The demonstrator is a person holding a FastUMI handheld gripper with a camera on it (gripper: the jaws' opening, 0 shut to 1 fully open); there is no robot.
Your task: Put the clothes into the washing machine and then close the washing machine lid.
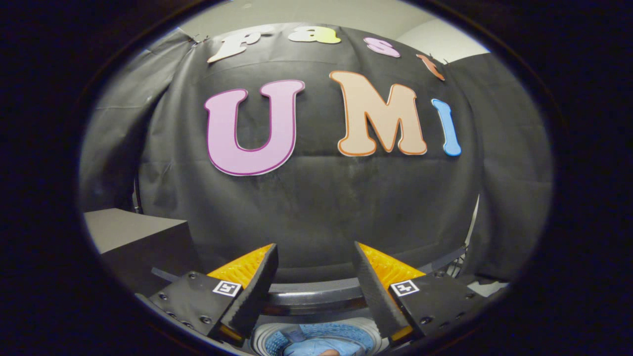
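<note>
Clothes: blue garment (321,346) lying inside the washing machine drum, low between the two fingers of the tongs, partly cut off below.
Drum: pale perforated inner wall (269,341) rings the garment; the rest is hidden.
Washing machine: dark curved top rim (316,295) runs across just ahead of the tongs, spanning the gap between the fingers; opening uncovered, drum visible from above.
Tongs: tongs (316,257) held over the opening, fingers spread well apart, nothing between them, touching nothing.
Box: grey-topped dark box (133,237) off beyond the left finger, near the machine.
Wall: black cloth booth wall (321,207) hangs beyond the machine, straight ahead of the tongs.
Cables: thin dark lines (452,269) beyond the right finger, too small to identify.
</note>
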